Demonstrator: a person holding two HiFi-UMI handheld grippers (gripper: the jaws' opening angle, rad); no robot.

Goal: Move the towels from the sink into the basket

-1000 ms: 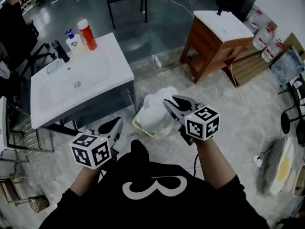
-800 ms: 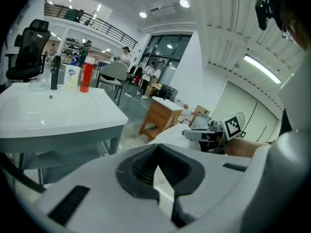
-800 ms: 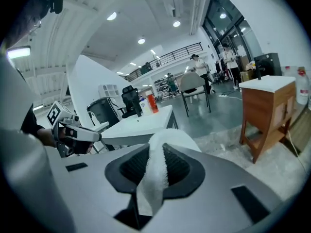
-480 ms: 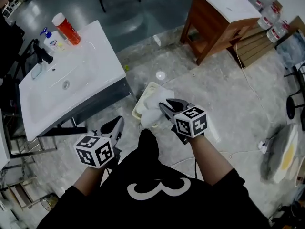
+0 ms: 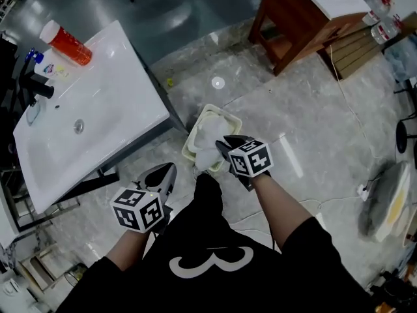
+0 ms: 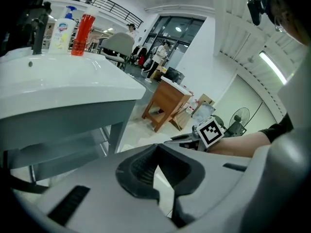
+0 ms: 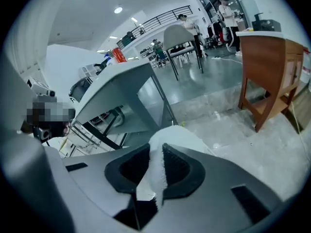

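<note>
Right gripper (image 7: 156, 148) has a white towel (image 7: 171, 134) pinched between its fingers (image 7: 179, 168). The cloth runs as a thin fold down the slot between the pads and bunches into a rounded lump just past the tips. In the head view that lump sits right ahead of and below the tips, inside the pale basket (image 5: 225, 113) on the floor (image 5: 306, 142). White cloth fills most of the basket. Can't tell whether it's one towel or several in there.

Left gripper (image 5: 171, 168) has its fingertips pressed together with nothing in them, just a sliver of floor showing behind the tips. It hangs off to the left of the right fingers, clear of the basket's near-left corner.

The white sink (image 5: 104, 90) is up and to the left of the left fingers. Its front corner and dark stand come close to the basket's left rim, so that side is the tight one. A red canister (image 5: 66, 43) stands at the sink's far end, well away from both sets of fingers. A wooden cabinet (image 5: 293, 18) sits well beyond the basket, off to the right.

Right of the right fingers and past the basket's far rim it's all open floor. The person's dark shirt is right behind both grippers.
</note>
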